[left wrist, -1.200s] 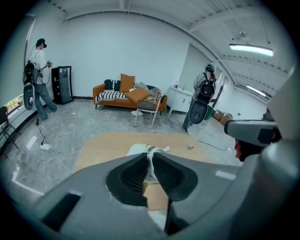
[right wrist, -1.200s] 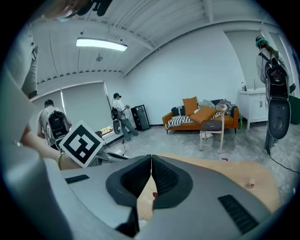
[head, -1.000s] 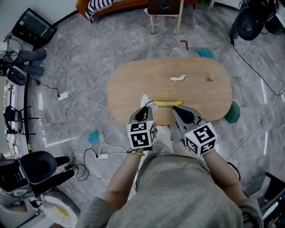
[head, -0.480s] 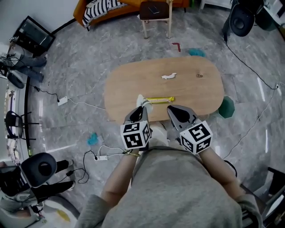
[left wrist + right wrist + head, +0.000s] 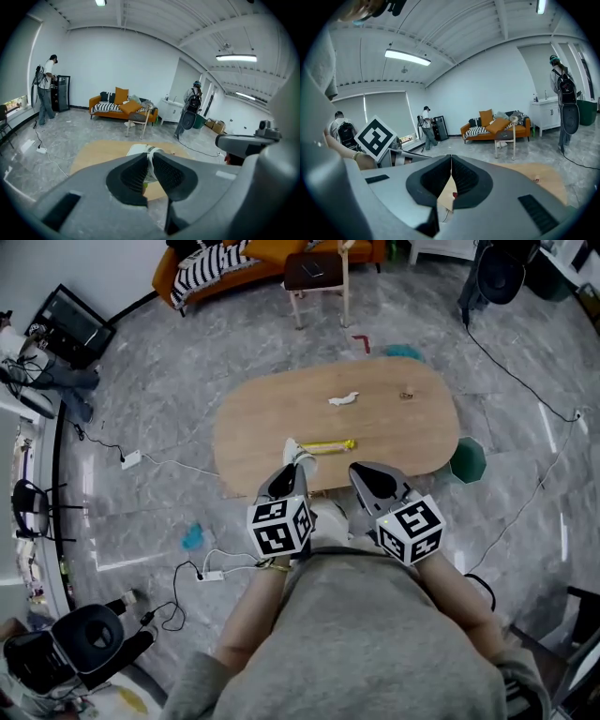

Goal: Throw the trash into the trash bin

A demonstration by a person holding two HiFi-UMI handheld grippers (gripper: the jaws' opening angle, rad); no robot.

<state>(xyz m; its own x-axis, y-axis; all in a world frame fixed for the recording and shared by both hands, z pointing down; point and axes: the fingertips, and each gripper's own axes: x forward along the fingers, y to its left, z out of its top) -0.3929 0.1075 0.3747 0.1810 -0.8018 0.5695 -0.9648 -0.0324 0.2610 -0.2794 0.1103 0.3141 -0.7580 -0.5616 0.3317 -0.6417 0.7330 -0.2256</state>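
Now the left gripper [image 5: 292,469] pinches white trash [image 5: 297,455] in its fingers at the desk [image 5: 253,427] edge; right gripper [image 5: 363,473] fingers pressed together, empty.

My left claw [image 5: 292,465] pinches a crumpled white wad [image 5: 296,452] over the near edge of the table [image 5: 262,427]. A long yellow wrapper [image 5: 328,444] lies flat at the wad's three o'clock. A white paper scrap [image 5: 343,399] lies at one o'clock and a tiny brown bit [image 5: 406,395] at two. The dark green bin [image 5: 466,460] stands on the floor at three.
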